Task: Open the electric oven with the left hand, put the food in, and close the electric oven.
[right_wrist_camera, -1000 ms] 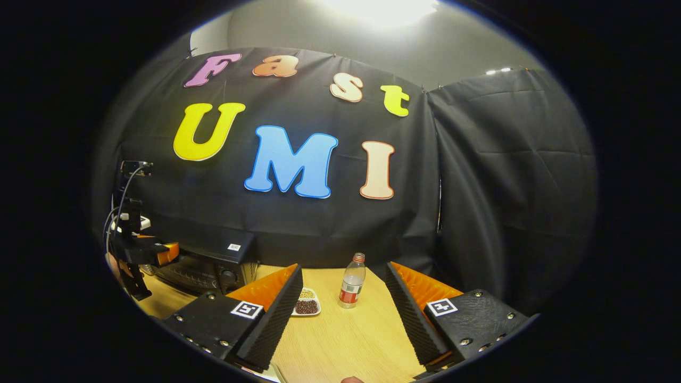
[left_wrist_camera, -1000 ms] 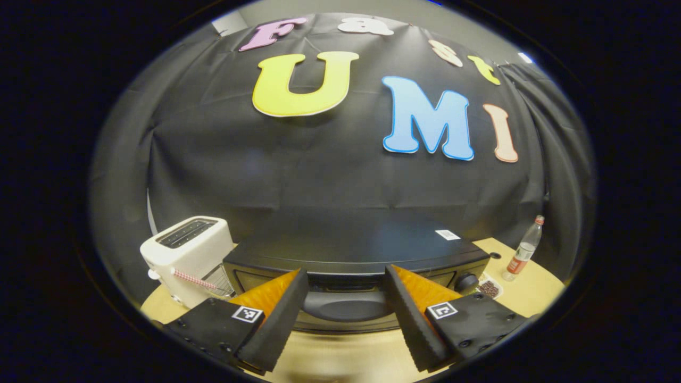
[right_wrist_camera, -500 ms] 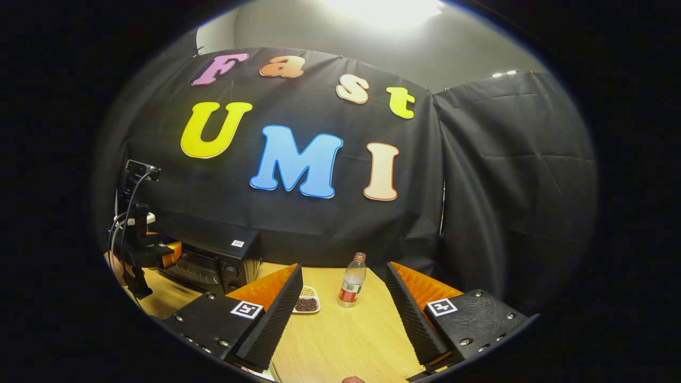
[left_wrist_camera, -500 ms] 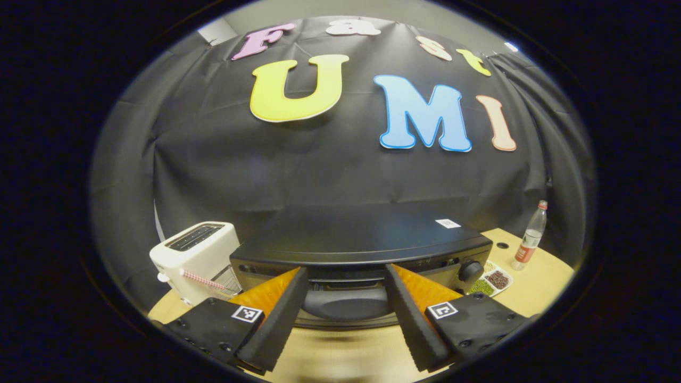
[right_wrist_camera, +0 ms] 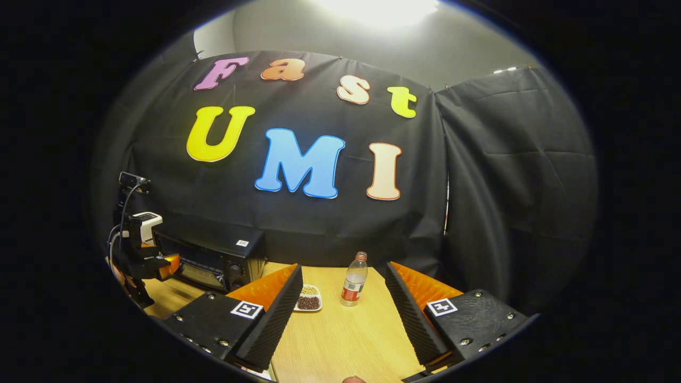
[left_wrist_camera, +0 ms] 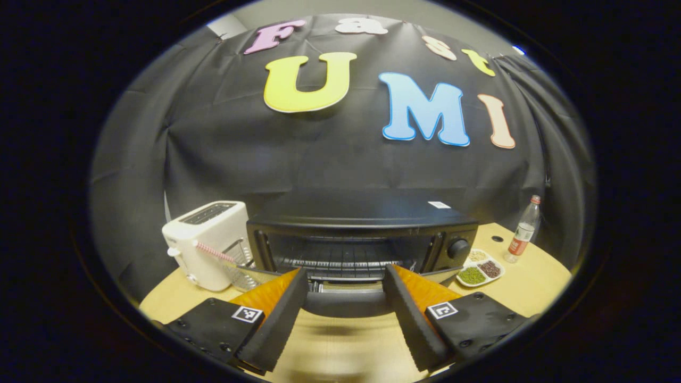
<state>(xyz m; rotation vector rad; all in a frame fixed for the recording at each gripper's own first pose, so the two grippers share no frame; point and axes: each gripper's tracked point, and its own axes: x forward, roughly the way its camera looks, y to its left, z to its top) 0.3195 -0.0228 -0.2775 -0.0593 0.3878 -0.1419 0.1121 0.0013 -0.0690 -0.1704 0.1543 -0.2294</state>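
Observation:
The black electric oven (left_wrist_camera: 362, 218) stands in the middle of the left gripper view with its door (left_wrist_camera: 346, 304) swung down, the wire rack (left_wrist_camera: 340, 258) showing inside. My left gripper (left_wrist_camera: 345, 274) is open, its fingers straddling the door's handle edge without pressing on it. A white dish of beans (left_wrist_camera: 480, 268) sits right of the oven. In the right gripper view the right gripper (right_wrist_camera: 343, 268) is open over the wooden table, with the dish (right_wrist_camera: 307, 299) ahead of it. The oven (right_wrist_camera: 213, 258) and the left gripper (right_wrist_camera: 149, 263) sit far left.
A white toaster (left_wrist_camera: 207, 242) stands left of the oven, touching or nearly touching it. A clear plastic bottle (right_wrist_camera: 354, 279) stands upright just right of the dish, also the bottle (left_wrist_camera: 524, 234) at the table's far right. Bare wooden table (right_wrist_camera: 340, 340) lies below the right gripper.
The oven door has swung down from shut to open as my left gripper drew back and lower. The rack inside now shows. The right gripper has barely shifted.

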